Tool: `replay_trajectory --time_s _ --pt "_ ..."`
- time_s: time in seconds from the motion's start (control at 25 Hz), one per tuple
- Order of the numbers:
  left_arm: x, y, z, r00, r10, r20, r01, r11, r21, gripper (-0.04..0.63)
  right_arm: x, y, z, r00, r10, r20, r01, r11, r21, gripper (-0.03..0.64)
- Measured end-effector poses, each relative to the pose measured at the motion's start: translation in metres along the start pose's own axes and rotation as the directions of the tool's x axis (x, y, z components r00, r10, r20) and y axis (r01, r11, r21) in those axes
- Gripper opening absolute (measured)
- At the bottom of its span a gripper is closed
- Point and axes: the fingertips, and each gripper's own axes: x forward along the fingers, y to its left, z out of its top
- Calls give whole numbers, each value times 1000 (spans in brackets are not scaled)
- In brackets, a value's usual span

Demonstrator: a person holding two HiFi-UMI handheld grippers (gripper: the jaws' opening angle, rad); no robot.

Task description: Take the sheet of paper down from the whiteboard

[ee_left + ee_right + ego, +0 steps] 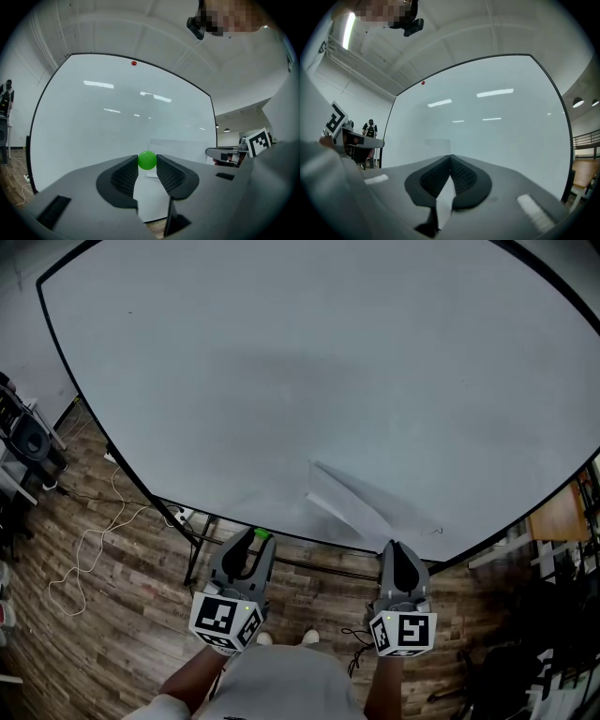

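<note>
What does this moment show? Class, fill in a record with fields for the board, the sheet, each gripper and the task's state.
board: whiteboard, upright above a wood floor
sheet: sheet of paper, low on the board's right part, its lower corner at the right gripper
left gripper: tongs closed on a green ball
right gripper: tongs together at the tips, apparently pinching the sheet's edge
other: small red dot near the board's top edge
task state: sheet not yet down
</note>
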Motion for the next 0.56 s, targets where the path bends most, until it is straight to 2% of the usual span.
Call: replay_trajectory --time_s 0.56 --pt "1 0 -2 1000 8 -2 -8 1000 2 124 0 -1 -3 1000 6 -8 -6 1000 -5 11"
